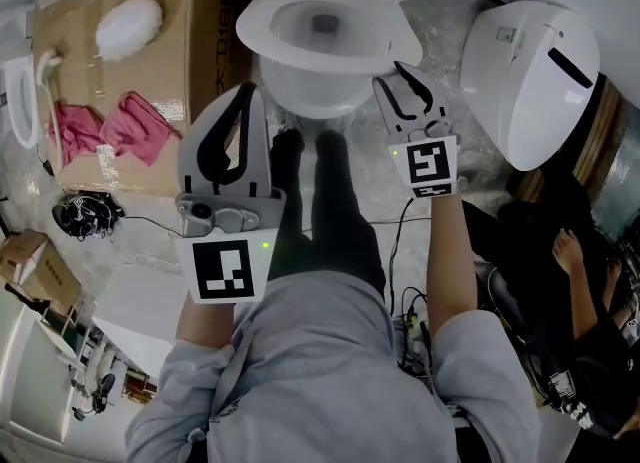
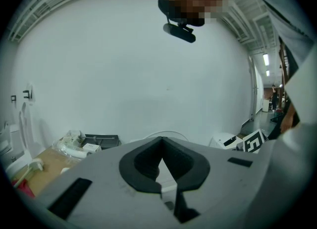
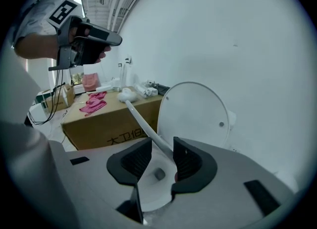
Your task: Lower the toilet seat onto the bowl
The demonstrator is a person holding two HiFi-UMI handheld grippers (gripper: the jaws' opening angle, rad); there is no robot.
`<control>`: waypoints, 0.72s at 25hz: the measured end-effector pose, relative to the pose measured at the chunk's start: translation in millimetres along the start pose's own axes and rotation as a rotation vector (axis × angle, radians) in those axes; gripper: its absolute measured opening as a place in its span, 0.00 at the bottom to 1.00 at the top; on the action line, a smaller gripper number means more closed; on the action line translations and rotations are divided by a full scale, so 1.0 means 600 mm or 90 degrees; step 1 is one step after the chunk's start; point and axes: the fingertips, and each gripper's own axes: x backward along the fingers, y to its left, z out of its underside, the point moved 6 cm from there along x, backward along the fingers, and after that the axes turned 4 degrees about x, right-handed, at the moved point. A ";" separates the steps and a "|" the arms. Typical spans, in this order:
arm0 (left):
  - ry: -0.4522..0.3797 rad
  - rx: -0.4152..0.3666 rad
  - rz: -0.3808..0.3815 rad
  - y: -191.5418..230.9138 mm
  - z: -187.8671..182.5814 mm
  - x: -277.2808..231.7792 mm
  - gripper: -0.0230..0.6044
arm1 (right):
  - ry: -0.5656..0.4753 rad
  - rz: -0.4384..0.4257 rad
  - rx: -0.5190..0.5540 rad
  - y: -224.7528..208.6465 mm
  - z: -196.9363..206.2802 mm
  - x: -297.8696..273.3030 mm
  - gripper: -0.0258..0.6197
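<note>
The toilet seat [image 3: 193, 114] stands upright behind the bowl [image 1: 300, 76], straight ahead of the nearer right hand-held gripper [image 1: 392, 77], jaws apart, gripping nothing. The left hand-held gripper [image 1: 247, 91], jaws together, hangs farther back.

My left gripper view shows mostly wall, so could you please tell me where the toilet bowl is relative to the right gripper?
Observer: In the head view the toilet bowl lies just ahead of the person's legs, and the right gripper hangs by its front right rim.
Operator: Thank you. Is that gripper holding anything?
Observer: No. In the right gripper view its jaws stand apart and press on nothing, and the bowl's inside shows through the gap.
Operator: And is the lid raised?
Observer: Yes, the lid stands upright behind the bowl.
</note>
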 end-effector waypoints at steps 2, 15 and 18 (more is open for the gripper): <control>0.000 0.000 -0.001 0.000 0.003 0.001 0.03 | 0.005 -0.007 0.003 0.010 0.009 0.003 0.23; 0.016 0.008 -0.013 0.018 0.033 0.004 0.03 | 0.052 -0.061 0.042 0.068 0.060 0.013 0.23; 0.018 0.013 -0.015 0.016 0.041 0.006 0.03 | 0.073 -0.079 0.056 0.092 0.083 0.013 0.23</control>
